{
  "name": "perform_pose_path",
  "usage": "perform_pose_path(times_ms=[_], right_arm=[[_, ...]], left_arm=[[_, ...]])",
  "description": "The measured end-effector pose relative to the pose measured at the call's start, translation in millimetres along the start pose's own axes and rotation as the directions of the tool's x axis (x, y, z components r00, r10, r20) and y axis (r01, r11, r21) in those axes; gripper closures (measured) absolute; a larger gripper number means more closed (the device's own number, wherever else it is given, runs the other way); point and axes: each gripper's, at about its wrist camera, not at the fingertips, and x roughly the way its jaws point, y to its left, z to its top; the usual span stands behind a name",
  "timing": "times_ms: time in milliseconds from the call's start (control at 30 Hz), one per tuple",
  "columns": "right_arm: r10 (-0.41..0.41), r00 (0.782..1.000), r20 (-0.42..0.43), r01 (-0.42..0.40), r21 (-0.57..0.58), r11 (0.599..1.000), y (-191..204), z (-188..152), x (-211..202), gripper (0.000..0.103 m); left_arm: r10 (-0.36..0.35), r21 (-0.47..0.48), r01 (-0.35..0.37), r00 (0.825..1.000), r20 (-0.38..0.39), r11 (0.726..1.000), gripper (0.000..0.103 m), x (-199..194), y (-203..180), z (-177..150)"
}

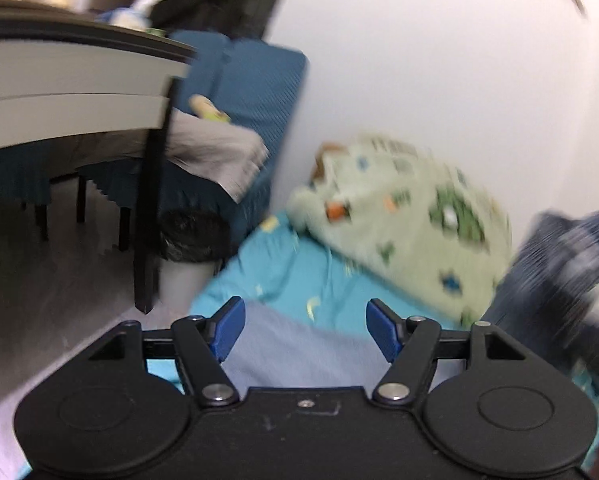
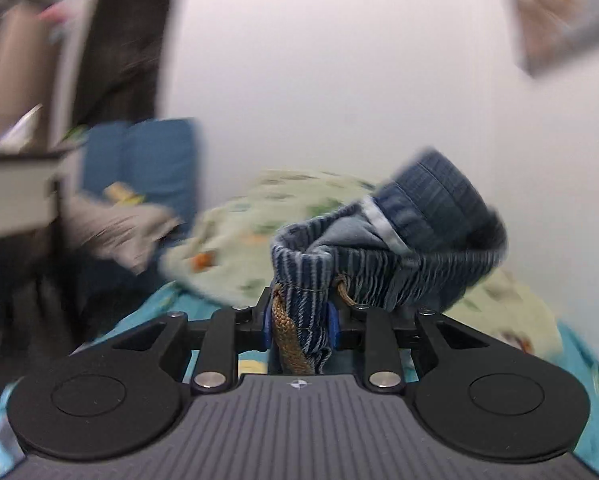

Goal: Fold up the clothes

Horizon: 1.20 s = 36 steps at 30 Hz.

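Note:
My right gripper (image 2: 299, 326) is shut on the waistband of blue striped denim shorts (image 2: 411, 236) with a tan drawstring (image 2: 289, 336), held up above the bed. The same shorts show blurred at the right edge of the left wrist view (image 1: 559, 264). My left gripper (image 1: 305, 328) is open and empty, its blue pads (image 1: 229, 328) spread above a pale lilac cloth (image 1: 299, 356) lying on the turquoise bedsheet (image 1: 283, 280).
A light green patterned pillow (image 1: 407, 220) lies against the white wall (image 1: 439, 60). A white-edged table (image 1: 71, 76) with a black leg stands at left, over a blue sofa (image 1: 255, 80) with a grey cloth (image 1: 219, 152).

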Motion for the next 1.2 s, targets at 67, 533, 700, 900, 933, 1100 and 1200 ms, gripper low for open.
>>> perform_pose_path(times_ms=[67, 533, 700, 900, 933, 1100, 1200], right_arm=[[0.075, 0.997, -0.012, -0.076, -0.122, 0.990, 42, -13, 5, 0.077], [0.261, 0.960, -0.103, -0.280, -0.438, 0.855, 146, -61, -4, 0.084], [0.320, 0.926, -0.201, -0.373, -0.361, 0.855, 161, -71, 11, 0.082], [0.417, 0.882, -0.219, -0.464, -0.247, 0.851, 156, -72, 14, 0.019], [0.435, 0.874, -0.218, -0.481, -0.252, 0.840, 156, -74, 9, 0.012], [0.445, 0.872, -0.204, -0.482, -0.197, 0.854, 127, -79, -11, 0.014], [0.419, 0.892, -0.170, -0.430, -0.027, 0.903, 84, -76, -15, 0.014]], left_arm=[[0.008, -0.077, -0.007, 1.000, 0.019, 0.997, 0.039, -7, 20, 8], [-0.102, -0.356, 0.060, 0.990, -0.100, 0.933, 0.038, 14, 81, 8], [-0.087, -0.325, 0.029, 0.983, -0.163, 0.945, 0.038, 26, 83, -2], [-0.108, -0.189, 0.058, 0.958, -0.266, 0.980, 0.035, 36, 81, -16], [-0.100, -0.166, 0.055, 0.958, -0.270, 0.985, 0.034, 36, 79, -19], [-0.082, -0.072, 0.065, 0.964, -0.255, 0.995, 0.025, 34, 73, -30], [-0.089, -0.047, 0.080, 0.962, -0.258, 0.996, 0.023, 41, 67, -36]])
